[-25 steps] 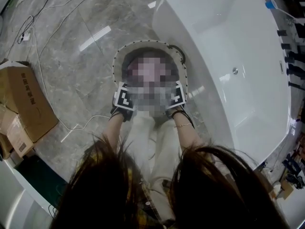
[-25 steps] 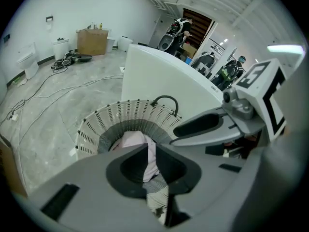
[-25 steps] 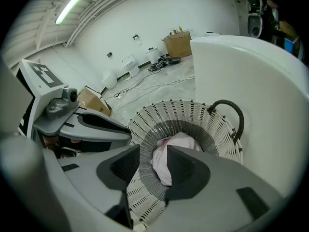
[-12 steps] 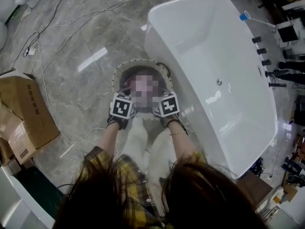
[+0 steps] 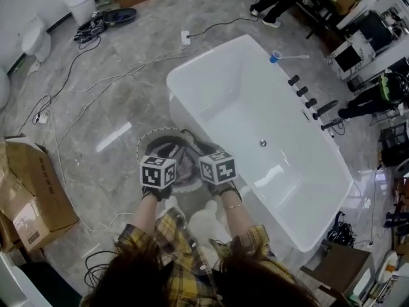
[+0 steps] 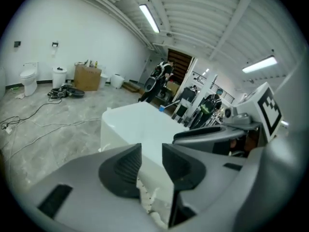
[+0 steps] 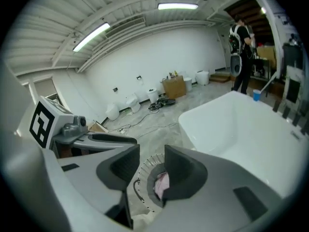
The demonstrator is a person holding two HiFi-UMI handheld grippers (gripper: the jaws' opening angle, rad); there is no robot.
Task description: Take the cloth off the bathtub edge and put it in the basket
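The fingers (image 6: pixel 120 167) of the left gripper (image 6: pixel 151 161) are standing apart and empty, having just been opening; the right gripper (image 7: pixel 152 166) is also gaping with nothing between its fingers. The cloth (image 7: pixel 162 185) is lying in the basket (image 7: pixel 146 164) on the floor (image 5: pixel 96 107), just left of the bathtub (image 5: pixel 255 101).

A warehouse-like test hall: freestanding glossy white bathtub (image 5: pixel 238 101) on grey marbled floor (image 5: pixel 108 117), white porcelain toilet (image 6: pixel 29 75), brown cardboard boxes (image 5: pixel 30 189), trailing cables (image 5: pixel 130 73), ribbed strip-lit ceiling (image 7: pixel 120 11)
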